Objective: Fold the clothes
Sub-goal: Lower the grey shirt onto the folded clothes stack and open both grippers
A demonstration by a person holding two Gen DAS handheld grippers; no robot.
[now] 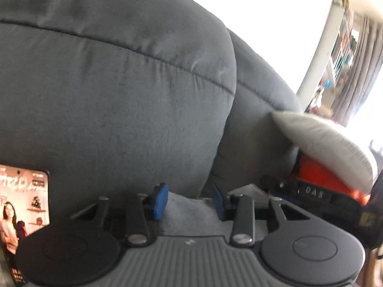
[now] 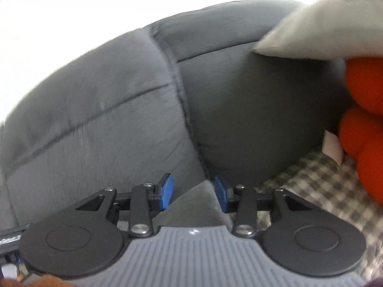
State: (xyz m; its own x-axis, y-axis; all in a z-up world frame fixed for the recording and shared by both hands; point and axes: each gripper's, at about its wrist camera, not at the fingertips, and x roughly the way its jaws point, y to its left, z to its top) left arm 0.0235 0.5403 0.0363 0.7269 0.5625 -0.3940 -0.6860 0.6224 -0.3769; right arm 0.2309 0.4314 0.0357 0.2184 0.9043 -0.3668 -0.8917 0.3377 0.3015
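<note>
In the left wrist view my left gripper (image 1: 189, 201) is open, its blue pads (image 1: 160, 199) apart. A pale grey-blue cloth (image 1: 189, 215) lies below and between them, untouched by either pad. It rests at the foot of the dark grey sofa back (image 1: 119, 95). In the right wrist view my right gripper (image 2: 194, 192) is also open. A raised fold of grey cloth (image 2: 199, 205) stands in the gap between its blue pads (image 2: 167, 191) without being pressed. This gripper points at the seam between two sofa back cushions (image 2: 182, 100).
A white pillow (image 1: 330, 143) leans over an orange item (image 1: 318, 172) and a black lettered band (image 1: 311, 194) at the right. A phone-like screen (image 1: 21, 203) stands at the left. A checked cloth (image 2: 323, 181), the orange item (image 2: 366, 129) and the pillow (image 2: 323, 28) lie to my right gripper's right.
</note>
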